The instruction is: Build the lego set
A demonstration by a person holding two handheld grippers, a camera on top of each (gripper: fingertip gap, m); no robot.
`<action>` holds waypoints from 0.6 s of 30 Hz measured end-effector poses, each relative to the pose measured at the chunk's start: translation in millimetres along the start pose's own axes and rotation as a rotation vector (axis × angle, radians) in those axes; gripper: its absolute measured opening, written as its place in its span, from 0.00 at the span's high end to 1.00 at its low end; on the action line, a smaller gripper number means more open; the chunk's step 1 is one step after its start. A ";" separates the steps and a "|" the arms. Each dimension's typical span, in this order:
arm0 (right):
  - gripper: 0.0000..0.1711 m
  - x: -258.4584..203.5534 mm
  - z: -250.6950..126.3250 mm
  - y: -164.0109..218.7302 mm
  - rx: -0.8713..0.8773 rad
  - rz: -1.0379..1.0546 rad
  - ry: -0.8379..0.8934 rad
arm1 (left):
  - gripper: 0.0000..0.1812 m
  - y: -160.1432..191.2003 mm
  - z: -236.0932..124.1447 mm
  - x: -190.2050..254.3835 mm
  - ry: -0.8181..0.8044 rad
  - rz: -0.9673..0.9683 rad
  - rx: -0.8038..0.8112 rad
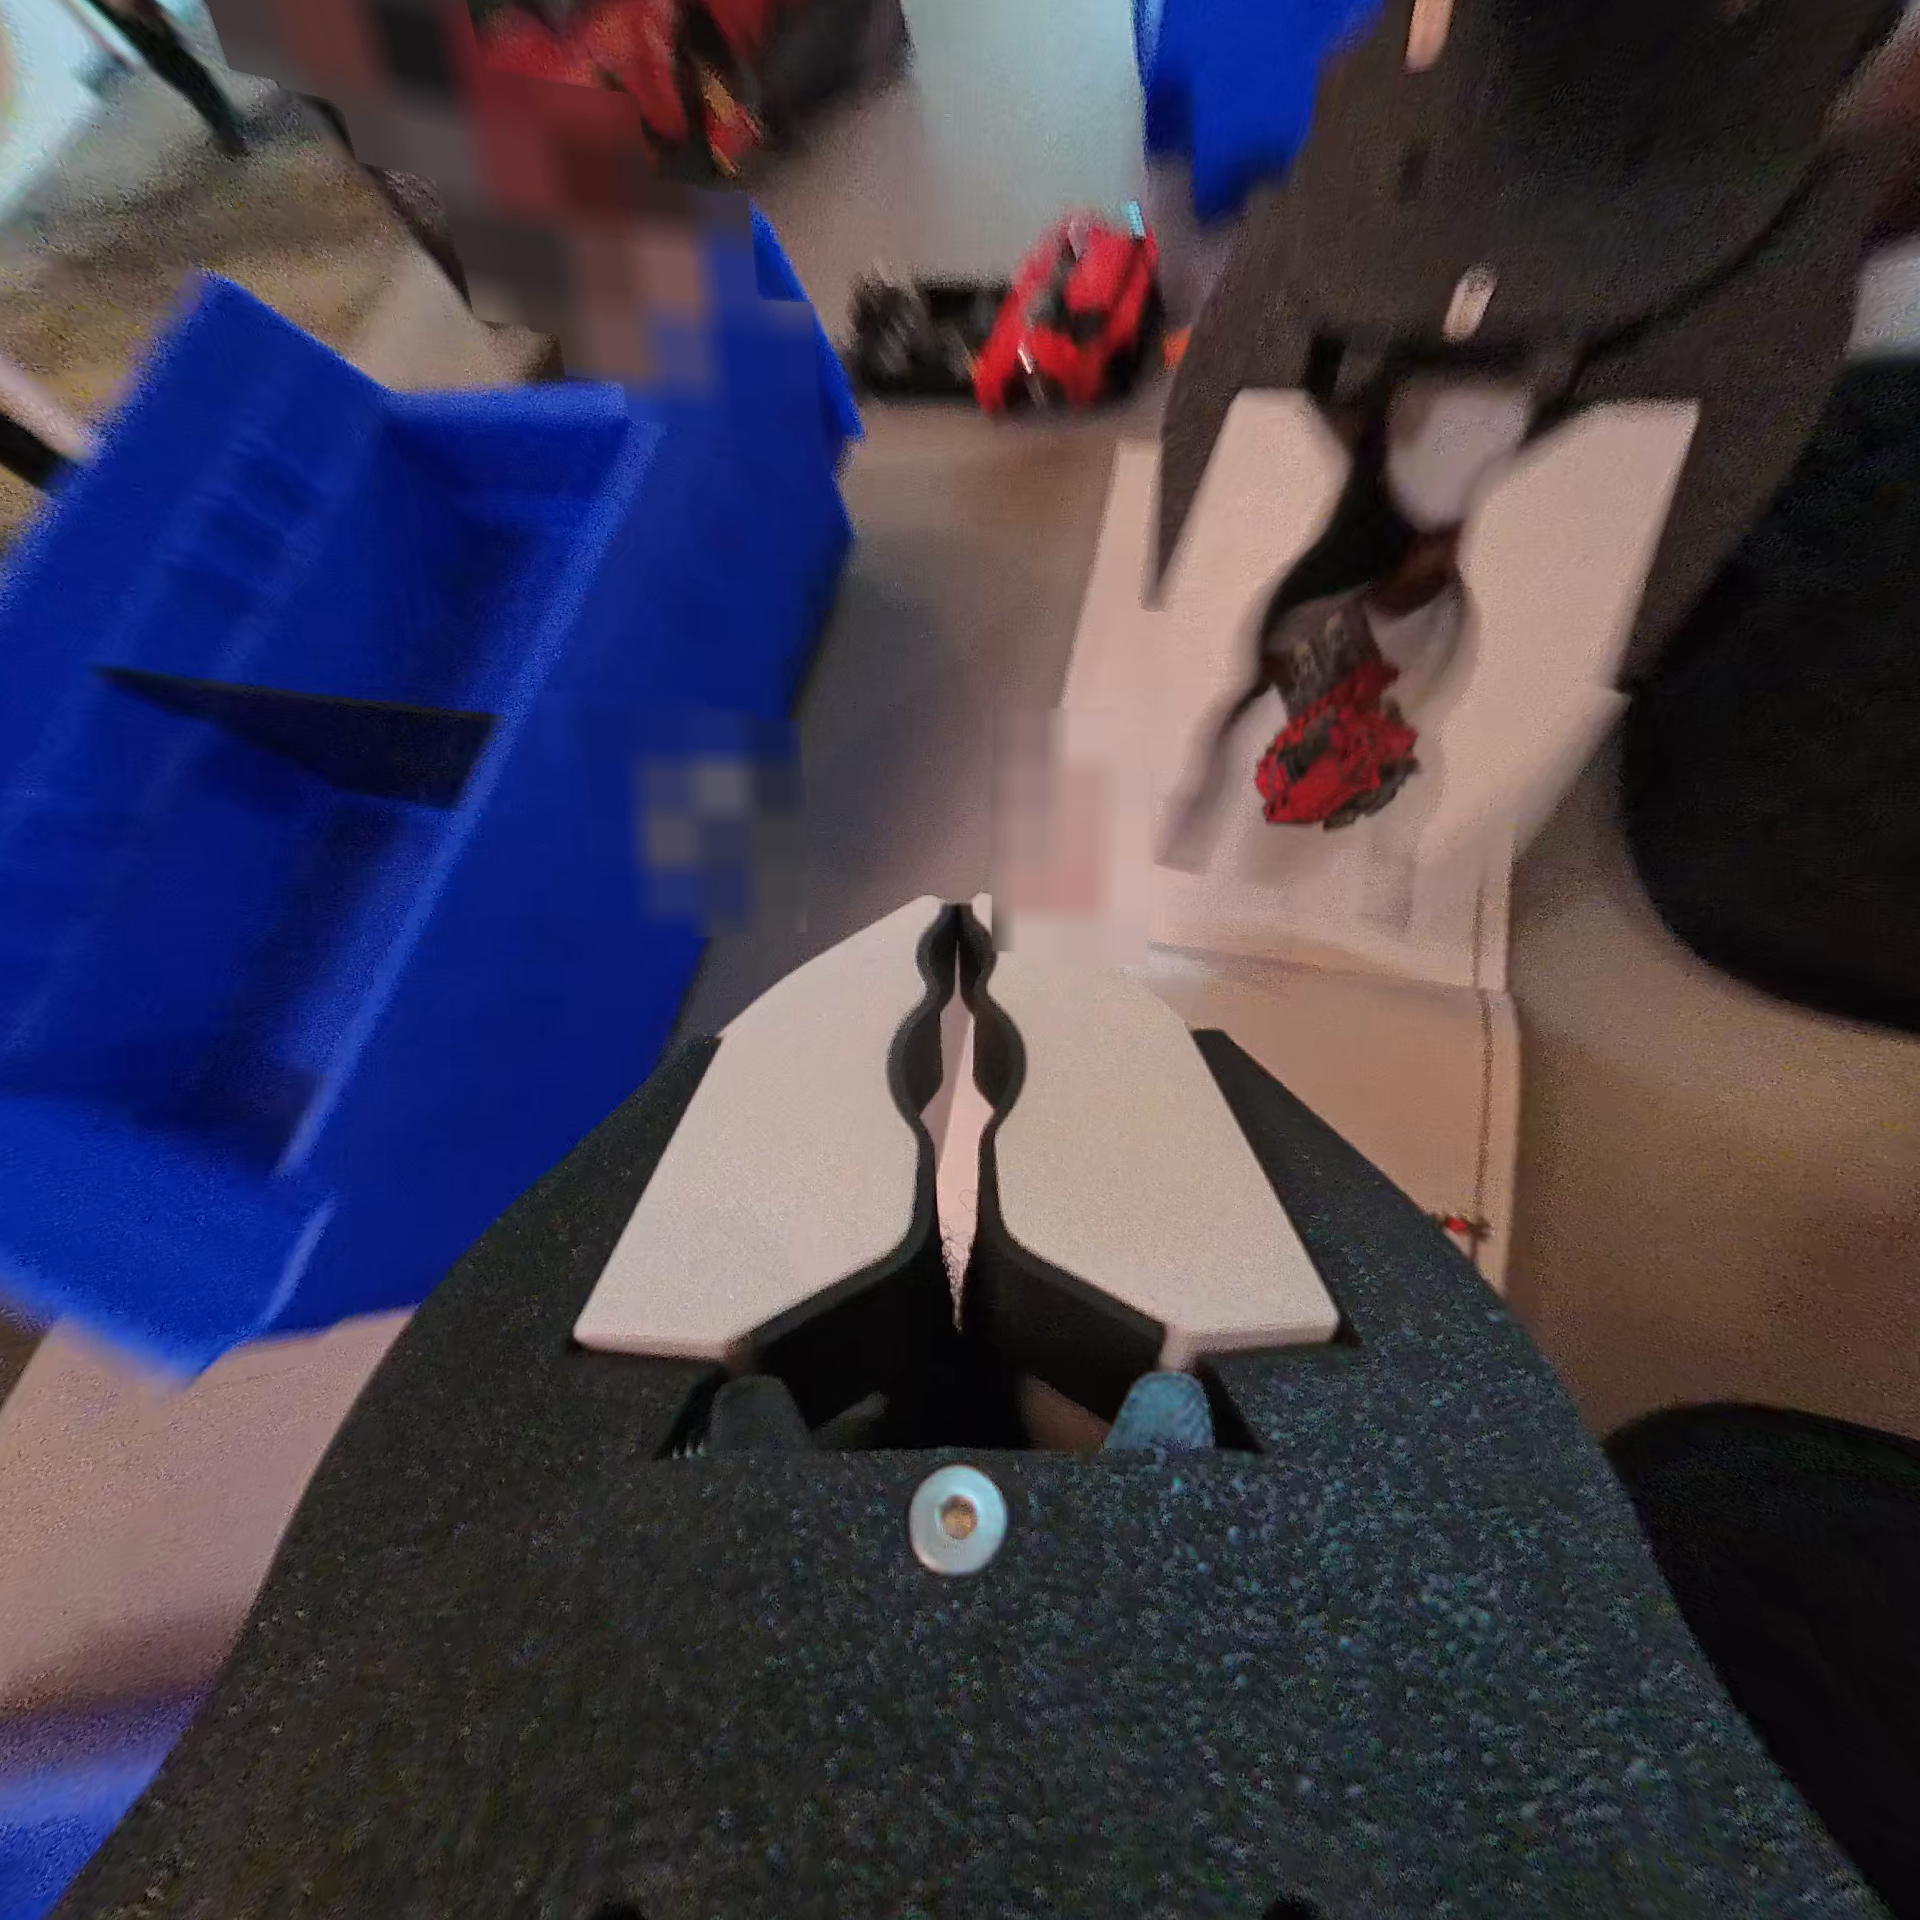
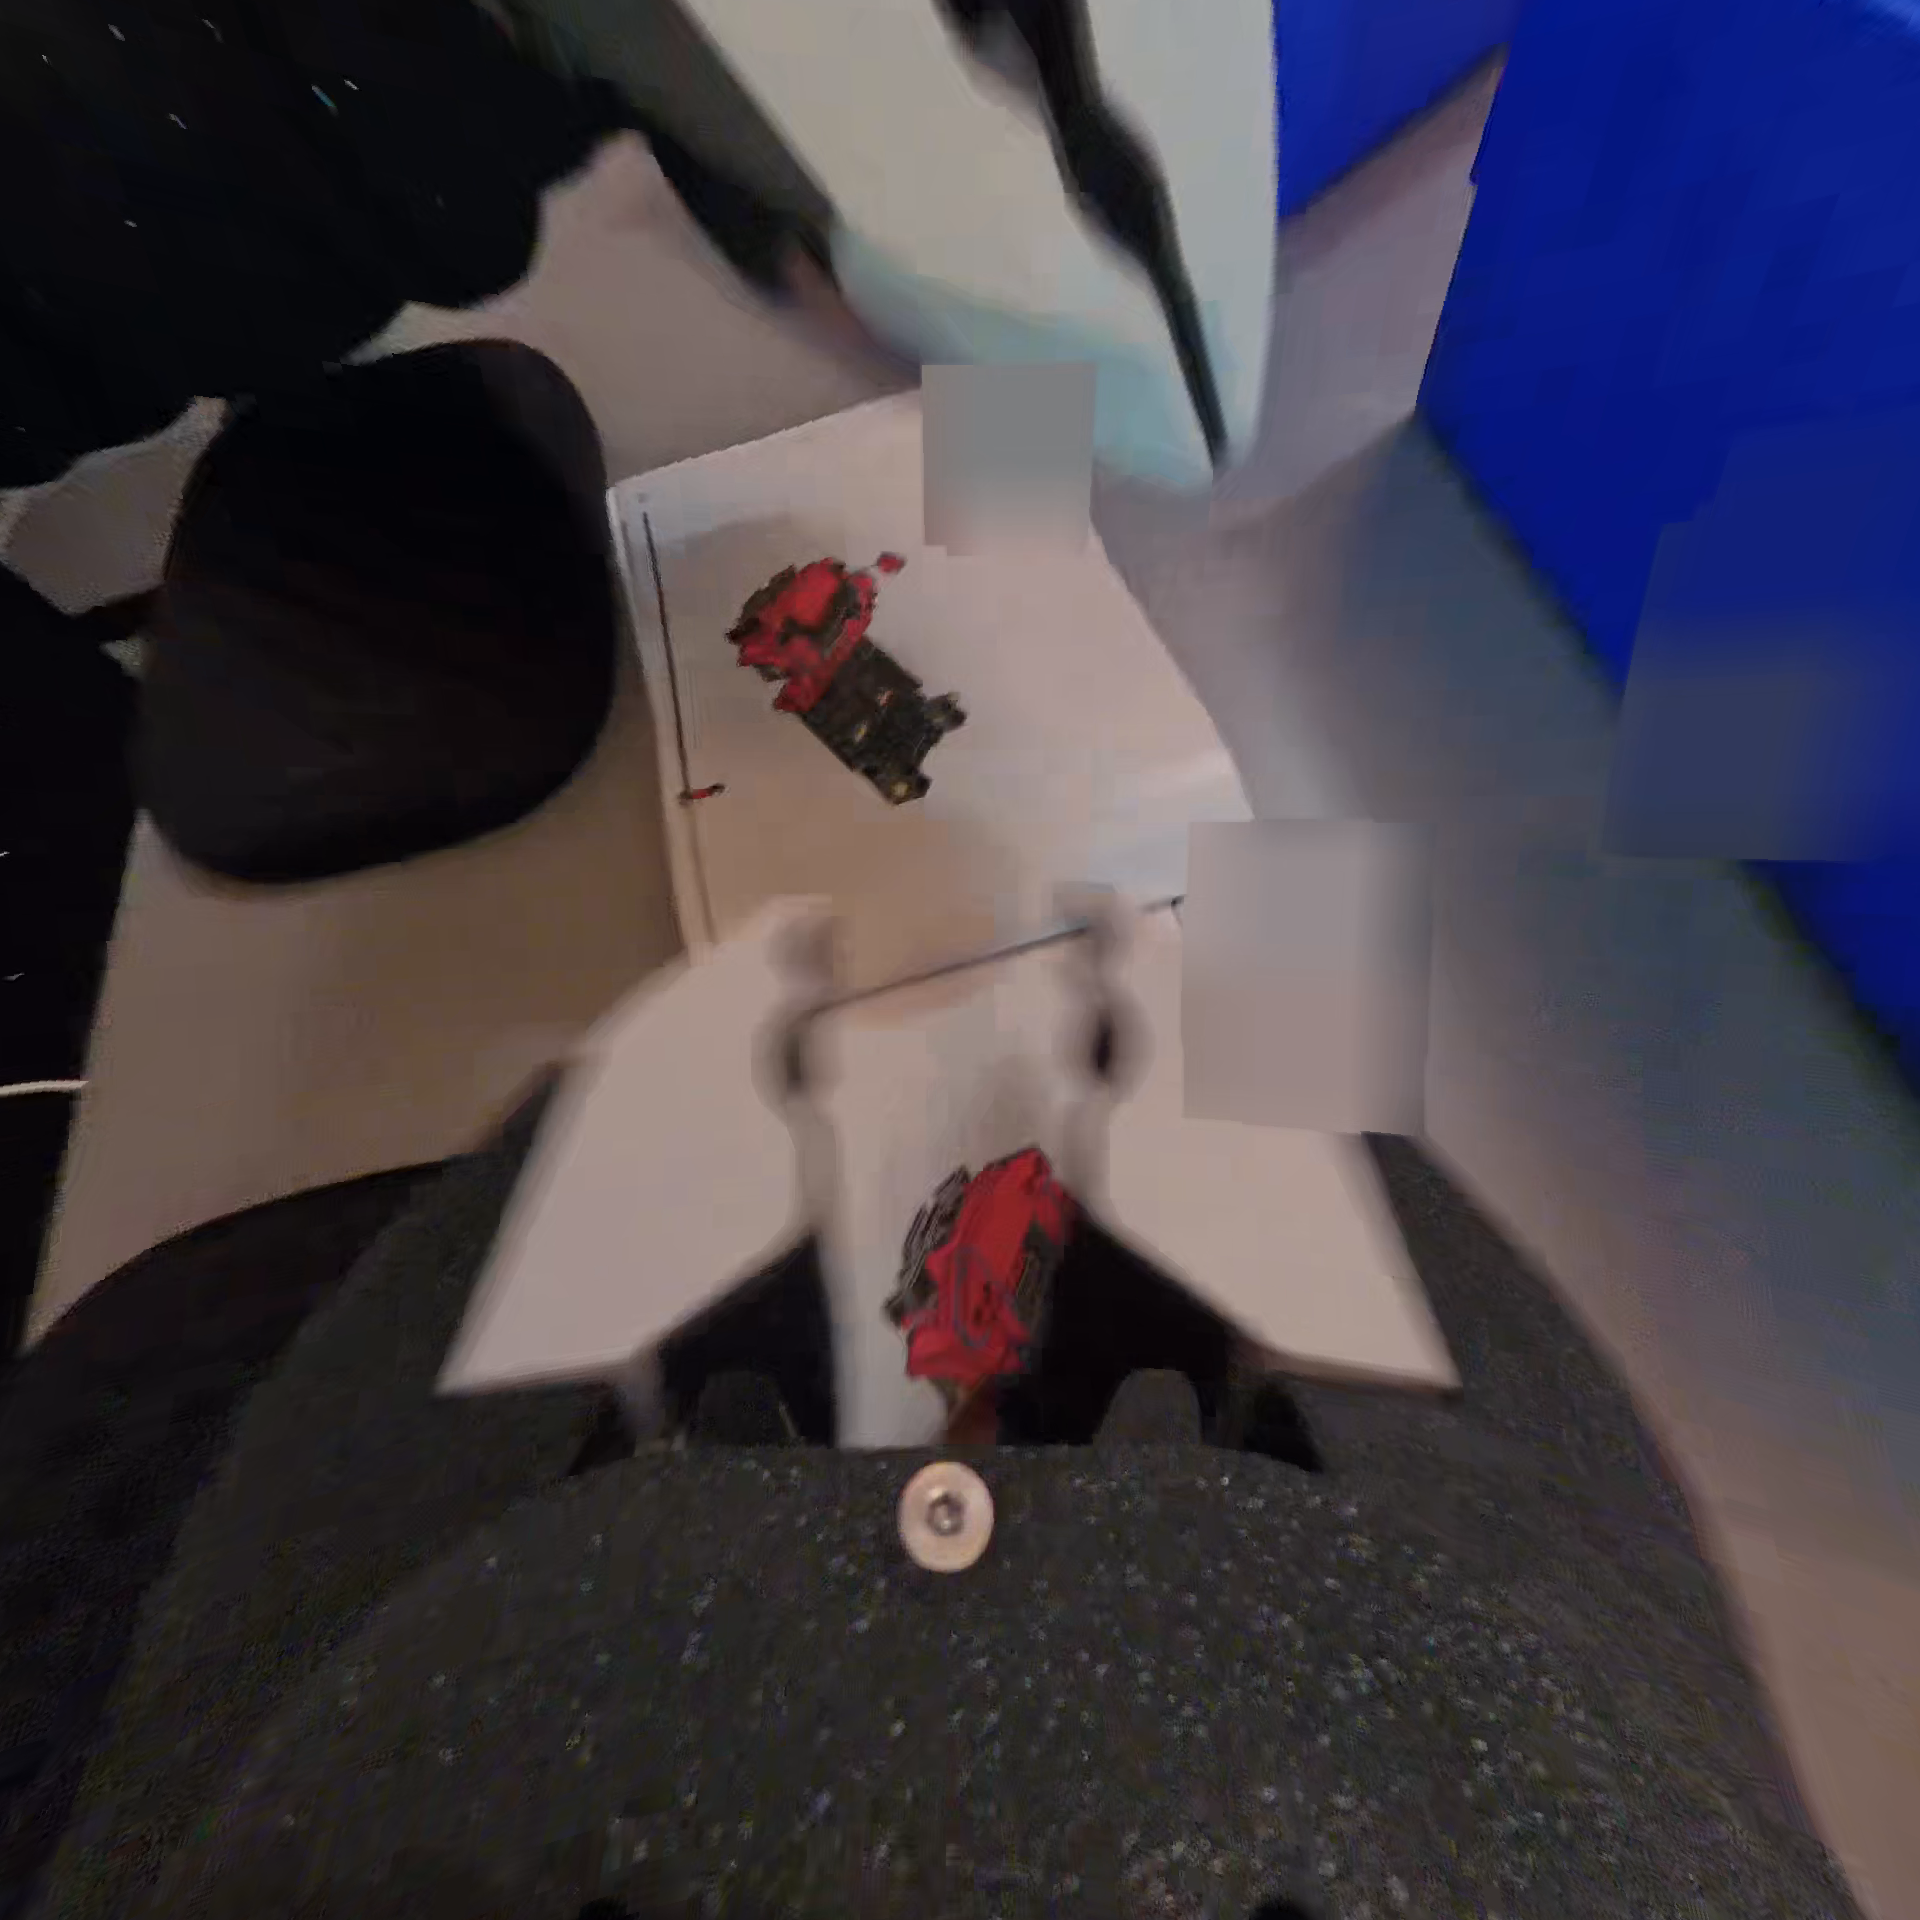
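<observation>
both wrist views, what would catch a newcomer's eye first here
Most striking is the big blue bin filling the left of the left wrist view, beside the shut left gripper. Next come the red and black lego pictures on the white instruction booklet, one printed model lying ahead of the open right gripper. Farther back on the table sits a red lego car, blurred.
</observation>
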State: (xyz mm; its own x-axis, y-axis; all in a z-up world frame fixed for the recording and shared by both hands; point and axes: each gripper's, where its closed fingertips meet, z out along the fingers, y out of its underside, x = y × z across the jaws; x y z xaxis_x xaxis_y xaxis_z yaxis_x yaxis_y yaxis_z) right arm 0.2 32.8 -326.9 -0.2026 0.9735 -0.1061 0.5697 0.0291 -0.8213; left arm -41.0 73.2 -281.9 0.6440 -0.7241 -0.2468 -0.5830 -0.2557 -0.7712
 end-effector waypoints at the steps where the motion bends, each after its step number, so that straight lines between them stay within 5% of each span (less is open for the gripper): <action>1: 0.54 0.6 5.4 2.3 -0.004 0.009 -0.014 | 1.00 -5.7 -18.8 -6.1 -0.028 -0.030 0.057; 6: 0.63 -9.6 23.0 -2.0 0.045 -0.032 -0.104 | 0.99 9.1 -79.4 -9.7 -0.127 -0.116 0.234; 11: 0.66 -3.0 33.5 16.1 -0.109 -0.128 -0.007 | 0.96 50.0 -86.5 -8.5 -0.276 -0.152 0.304; 18: 0.66 3.0 13.0 30.2 -0.112 -0.111 0.071 | 0.96 45.1 -109.0 -15.4 -0.402 -0.126 0.510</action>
State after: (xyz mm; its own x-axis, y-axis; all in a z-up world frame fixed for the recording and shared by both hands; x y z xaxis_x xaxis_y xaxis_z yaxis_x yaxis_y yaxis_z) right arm 6.5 33.7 -359.3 -0.2149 0.9763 0.0248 0.6330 0.1586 -0.7577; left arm -131.2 3.0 -249.0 0.8842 -0.3880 -0.2601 -0.2472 0.0838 -0.9653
